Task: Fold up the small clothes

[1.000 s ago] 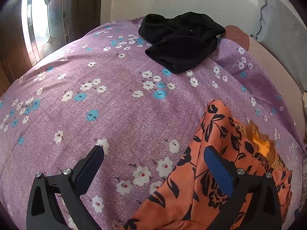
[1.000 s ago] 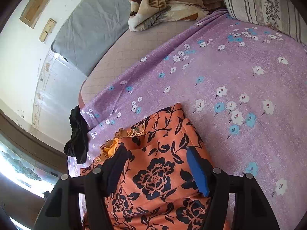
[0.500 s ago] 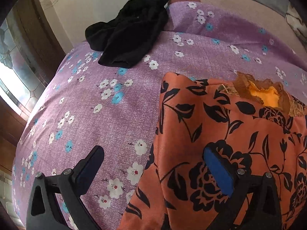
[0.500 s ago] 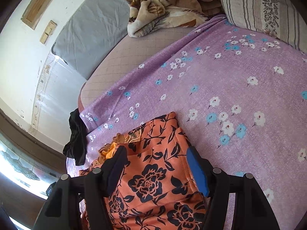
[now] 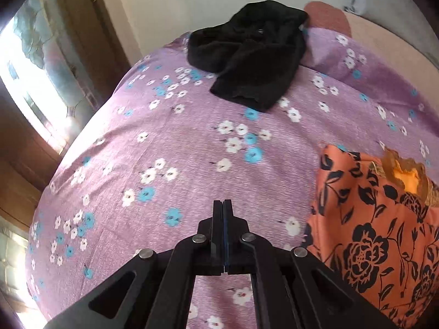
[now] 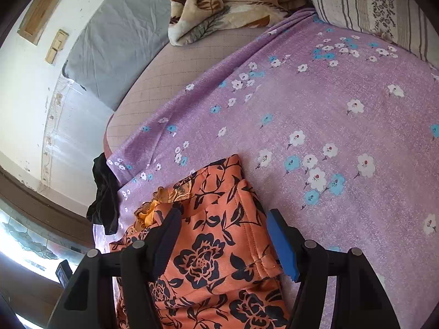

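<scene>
Only the left wrist view shows the black garment (image 5: 247,54) in full, bunched at the far edge of the purple floral bedsheet (image 5: 192,150) near a stained-glass window (image 5: 30,63). That view catches just the near edge of the orange floral garment (image 5: 378,233), which lies off to the right of the left gripper (image 5: 222,205). Its fingers have just snapped together and are pressed flat against each other with nothing between them, above bare sheet. The right wrist view adds the head of the bed: a striped pillow (image 6: 370,8), a crumpled brown leaf-print blanket (image 6: 225,2) and a grey cushion (image 6: 118,44) against the wall. There the orange garment (image 6: 219,246), folded, lies directly under the right gripper (image 6: 225,241), whose fingers stand spread, one over each side of the cloth; whether they touch it cannot be told.
</scene>
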The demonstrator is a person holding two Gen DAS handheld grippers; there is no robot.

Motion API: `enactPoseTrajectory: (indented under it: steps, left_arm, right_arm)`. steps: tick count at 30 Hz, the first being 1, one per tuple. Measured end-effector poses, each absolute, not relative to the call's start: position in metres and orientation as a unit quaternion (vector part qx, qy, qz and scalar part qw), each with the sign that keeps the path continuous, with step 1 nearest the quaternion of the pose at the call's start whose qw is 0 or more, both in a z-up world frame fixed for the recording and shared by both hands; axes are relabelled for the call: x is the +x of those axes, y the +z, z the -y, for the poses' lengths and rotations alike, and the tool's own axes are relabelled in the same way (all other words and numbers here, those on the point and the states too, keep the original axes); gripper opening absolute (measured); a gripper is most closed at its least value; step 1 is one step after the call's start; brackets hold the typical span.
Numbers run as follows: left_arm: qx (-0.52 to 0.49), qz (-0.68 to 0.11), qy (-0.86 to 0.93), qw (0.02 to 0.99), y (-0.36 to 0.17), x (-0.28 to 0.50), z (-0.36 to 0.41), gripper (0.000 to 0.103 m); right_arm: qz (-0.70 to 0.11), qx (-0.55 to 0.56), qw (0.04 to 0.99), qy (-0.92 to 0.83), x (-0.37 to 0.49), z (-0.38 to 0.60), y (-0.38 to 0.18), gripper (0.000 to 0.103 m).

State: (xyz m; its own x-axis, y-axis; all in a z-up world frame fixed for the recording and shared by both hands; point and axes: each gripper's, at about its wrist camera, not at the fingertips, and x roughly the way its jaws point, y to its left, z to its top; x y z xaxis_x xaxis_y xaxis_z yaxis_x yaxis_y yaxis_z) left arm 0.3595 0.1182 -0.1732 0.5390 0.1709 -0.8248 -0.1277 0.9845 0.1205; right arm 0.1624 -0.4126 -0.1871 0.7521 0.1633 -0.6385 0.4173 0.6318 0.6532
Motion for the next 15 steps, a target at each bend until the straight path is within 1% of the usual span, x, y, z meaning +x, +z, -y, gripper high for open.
enactPoseTrajectory:
  steps: [2, 4, 5, 6, 7, 8, 9, 11, 14, 15]
  left_arm:
    - [0.014, -0.484, 0.076, 0.871, -0.176, 0.355, -0.129, 0.000]
    - [0.011, -0.488, 0.032, 0.872, -0.178, 0.348, -0.120, 0.001]
    - [0.011, -0.492, 0.003, 0.871, -0.179, 0.345, -0.111, 0.008]
    - [0.015, -0.497, -0.022, 0.868, -0.181, 0.343, -0.099, 0.031]
    - [0.023, -0.497, -0.039, 0.866, -0.182, 0.342, -0.088, 0.049]
    - [0.035, -0.491, -0.043, 0.869, -0.182, 0.340, -0.076, 0.082]
    - [0.046, -0.480, -0.039, 0.875, -0.181, 0.341, -0.065, 0.094]
    - [0.056, -0.472, -0.043, 0.879, -0.182, 0.344, -0.048, 0.094]
    - [0.088, -0.488, -0.050, 0.867, -0.193, 0.356, -0.028, 0.094]
    - [0.097, -0.492, -0.048, 0.864, -0.197, 0.361, -0.023, 0.093]
  right_arm:
    - [-0.348, 0.421, 0.835, -0.071, 0.165, 0.412, -0.189, 0.068]
    - [-0.367, 0.405, 0.834, -0.074, 0.170, 0.407, -0.193, 0.068]
    - [-0.373, 0.399, 0.833, -0.082, 0.172, 0.405, -0.196, 0.068]
    - [-0.381, 0.393, 0.832, -0.094, 0.174, 0.403, -0.200, 0.068]
    - [-0.389, 0.385, 0.830, -0.106, 0.175, 0.403, -0.205, 0.068]
    - [-0.397, 0.377, 0.829, -0.115, 0.177, 0.402, -0.209, 0.068]
    - [-0.402, 0.373, 0.828, -0.120, 0.179, 0.403, -0.214, 0.068]
    - [-0.416, 0.372, 0.822, -0.117, 0.183, 0.403, -0.224, 0.068]
    - [-0.424, 0.381, 0.815, -0.102, 0.187, 0.401, -0.236, 0.066]
    - [-0.427, 0.379, 0.815, -0.097, 0.188, 0.399, -0.237, 0.056]
